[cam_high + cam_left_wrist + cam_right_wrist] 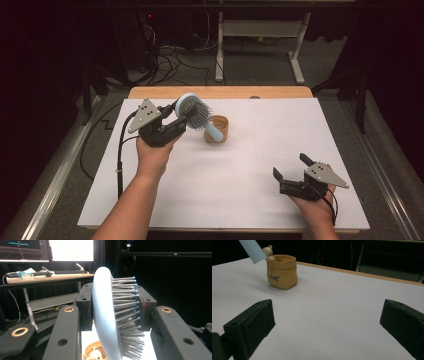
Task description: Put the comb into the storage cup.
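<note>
A pale blue hairbrush (196, 113) is gripped by its bristled head between the 2 fingers (86, 306) of the left gripper (172, 120), held above the white surface (240, 165). Its handle is angled down into a tan sack-shaped pot (218, 129). The right gripper (292, 170) rests near the front edge, fingers spread, nothing held. The handle is best lowered slowly, centred over the pot's mouth, so the pot is not tipped.

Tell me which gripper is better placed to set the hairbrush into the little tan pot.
Left. The left gripper is clamped on the hairbrush, whose handle tip hangs right at the tan pot. The right gripper rests open and empty, far off near the table's front edge.
</note>
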Motion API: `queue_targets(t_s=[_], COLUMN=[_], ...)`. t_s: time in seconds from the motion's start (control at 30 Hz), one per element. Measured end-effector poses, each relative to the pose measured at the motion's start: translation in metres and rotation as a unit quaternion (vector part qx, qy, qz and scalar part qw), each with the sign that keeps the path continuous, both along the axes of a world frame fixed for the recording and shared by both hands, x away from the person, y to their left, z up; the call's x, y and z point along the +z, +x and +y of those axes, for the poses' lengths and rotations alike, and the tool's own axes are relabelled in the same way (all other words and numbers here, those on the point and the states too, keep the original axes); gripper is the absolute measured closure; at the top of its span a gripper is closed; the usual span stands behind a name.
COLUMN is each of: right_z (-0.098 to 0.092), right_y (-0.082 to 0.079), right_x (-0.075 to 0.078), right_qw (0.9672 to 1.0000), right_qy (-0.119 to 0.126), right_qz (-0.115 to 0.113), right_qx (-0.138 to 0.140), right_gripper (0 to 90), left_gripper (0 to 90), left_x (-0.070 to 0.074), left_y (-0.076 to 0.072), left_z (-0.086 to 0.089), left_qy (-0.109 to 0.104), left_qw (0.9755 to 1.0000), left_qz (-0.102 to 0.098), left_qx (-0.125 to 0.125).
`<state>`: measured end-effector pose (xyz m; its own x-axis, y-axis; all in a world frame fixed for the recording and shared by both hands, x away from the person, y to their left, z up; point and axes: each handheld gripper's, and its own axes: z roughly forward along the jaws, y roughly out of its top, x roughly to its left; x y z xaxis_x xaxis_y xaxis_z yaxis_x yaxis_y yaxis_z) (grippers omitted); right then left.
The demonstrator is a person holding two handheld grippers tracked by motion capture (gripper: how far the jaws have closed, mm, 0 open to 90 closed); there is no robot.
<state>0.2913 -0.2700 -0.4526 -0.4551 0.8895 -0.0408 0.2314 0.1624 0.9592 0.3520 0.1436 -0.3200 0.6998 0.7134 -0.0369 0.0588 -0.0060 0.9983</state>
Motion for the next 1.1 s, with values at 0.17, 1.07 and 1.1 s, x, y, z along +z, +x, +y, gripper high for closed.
queue_targets(t_s=[0.17,1.07,1.1], right_z=[0.0,-0.001,-0.001], right_y=[0.0,0.0,0.0], right_x=[0.0,0.0,0.0], right_qw=[1.0,1.0,1.0], right_qy=[0.0,0.003,0.004], right_qz=[0.0,0.001,0.001], right_qx=[0.0,0.0,0.0], right_gripper=[0.2,0.2,0.2], left_gripper=[58.3,58.3,58.2], left_x=[0.006,0.01,0.011], left_y=[0.003,0.036,0.037], left_z=[-0.002,-0.012,-0.012], left_qy=[0.001,0.002,0.005], left_qw=[1.0,0.9999,0.9998], left_qz=[-0.005,0.002,0.001], left_qx=[0.0,0.016,0.017])
